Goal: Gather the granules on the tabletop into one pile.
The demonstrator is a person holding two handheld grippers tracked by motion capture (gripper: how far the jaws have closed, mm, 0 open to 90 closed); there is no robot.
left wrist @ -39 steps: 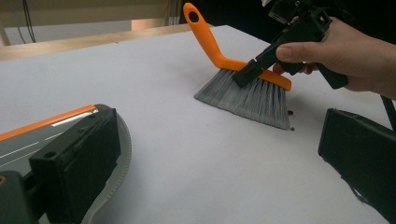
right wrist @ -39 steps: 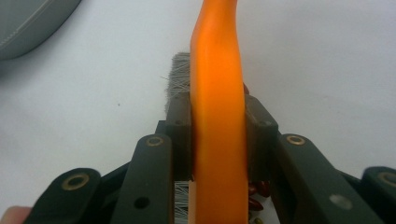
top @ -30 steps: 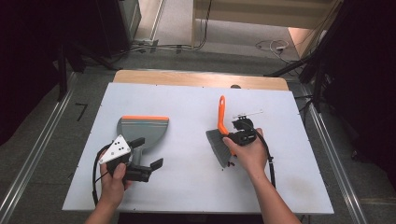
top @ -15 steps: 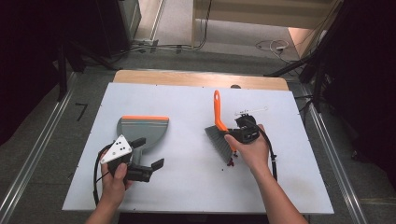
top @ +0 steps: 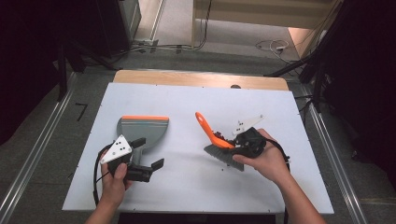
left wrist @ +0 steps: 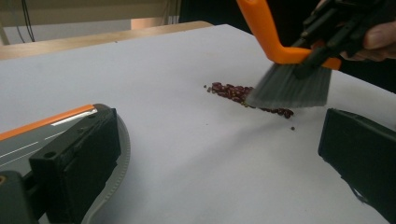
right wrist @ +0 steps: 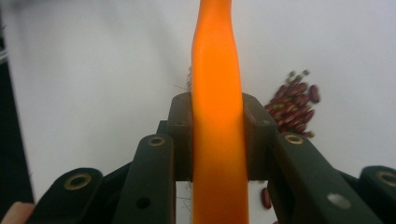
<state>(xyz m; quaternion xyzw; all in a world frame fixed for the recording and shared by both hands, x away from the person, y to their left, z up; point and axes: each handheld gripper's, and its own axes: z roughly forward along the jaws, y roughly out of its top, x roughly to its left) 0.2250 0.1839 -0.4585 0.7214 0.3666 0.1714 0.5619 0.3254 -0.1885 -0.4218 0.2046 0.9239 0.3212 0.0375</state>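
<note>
A brush with an orange handle and grey bristles hangs tilted just over the white table, its handle leaning left. My right gripper is shut on the handle, one pad on each side. A small heap of red-brown beans lies under and beside the bristles, and the beans lie right of the handle. A grey dustpan with an orange lip lies flat at the left. My left gripper rests at its handle end, open, one jaw against the dustpan, with bare table between the jaws.
The white tabletop has open room in front and at the far side. A wooden strip runs along its far edge. Metal rails flank the table, and cables lie on the floor beyond.
My right hand has lifted the brush a little and tipped its handle over to the left, off upright. The left hand and the dustpan have stayed put.
</note>
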